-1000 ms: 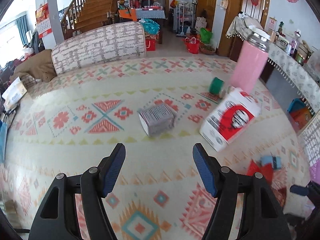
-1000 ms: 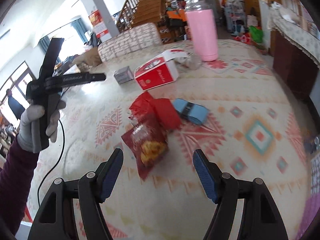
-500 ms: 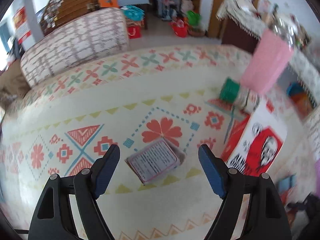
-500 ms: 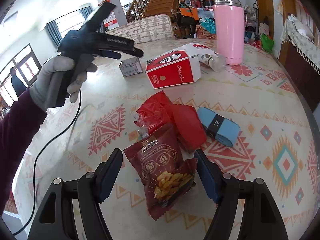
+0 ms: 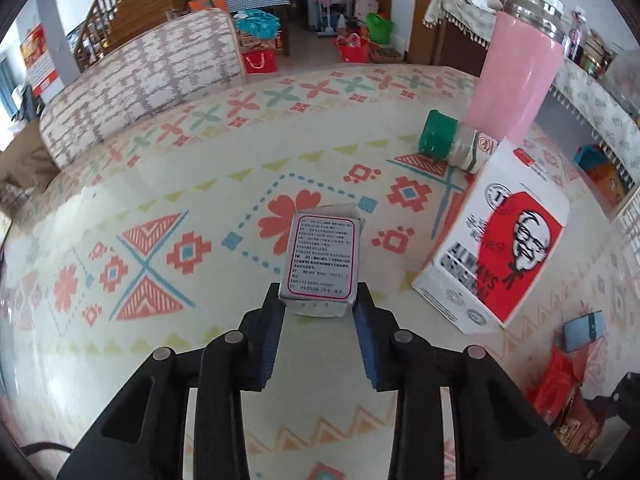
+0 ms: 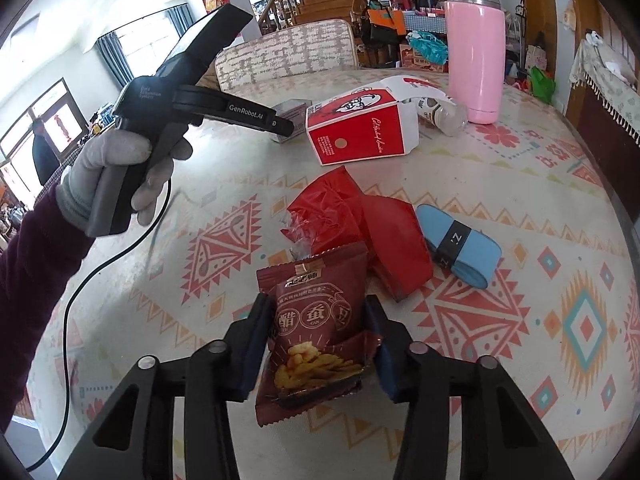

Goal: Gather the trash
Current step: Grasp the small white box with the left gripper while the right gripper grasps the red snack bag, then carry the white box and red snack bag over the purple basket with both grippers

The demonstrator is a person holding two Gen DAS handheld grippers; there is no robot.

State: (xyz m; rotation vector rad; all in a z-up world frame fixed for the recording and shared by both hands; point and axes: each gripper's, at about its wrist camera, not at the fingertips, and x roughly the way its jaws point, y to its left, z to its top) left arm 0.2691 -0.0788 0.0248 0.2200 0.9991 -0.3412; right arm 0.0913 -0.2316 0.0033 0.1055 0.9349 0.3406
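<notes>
My left gripper point(image 5: 318, 314) is shut on the near end of a small grey printed box point(image 5: 322, 258) lying on the patterned table. My right gripper point(image 6: 318, 322) is shut on a dark red snack bag point(image 6: 316, 332). Behind the bag lies a crumpled red wrapper point(image 6: 352, 220). A red and white KFC carton point(image 5: 496, 256) lies to the right of the grey box; it also shows in the right wrist view point(image 6: 360, 128). A plastic bottle with a green cap point(image 5: 452, 142) lies behind the carton. The left gripper shows from the side in the right wrist view point(image 6: 280, 126).
A tall pink thermos point(image 6: 474, 52) stands at the far side of the table point(image 6: 520, 184). A blue roll with a black band point(image 6: 458, 244) lies right of the red wrapper. A patterned chair back point(image 5: 140, 80) stands beyond the far edge. A black cable point(image 6: 100, 264) trails from the left hand.
My left gripper moved forward and closed on the grey box. My right gripper moved forward and closed on the snack bag.
</notes>
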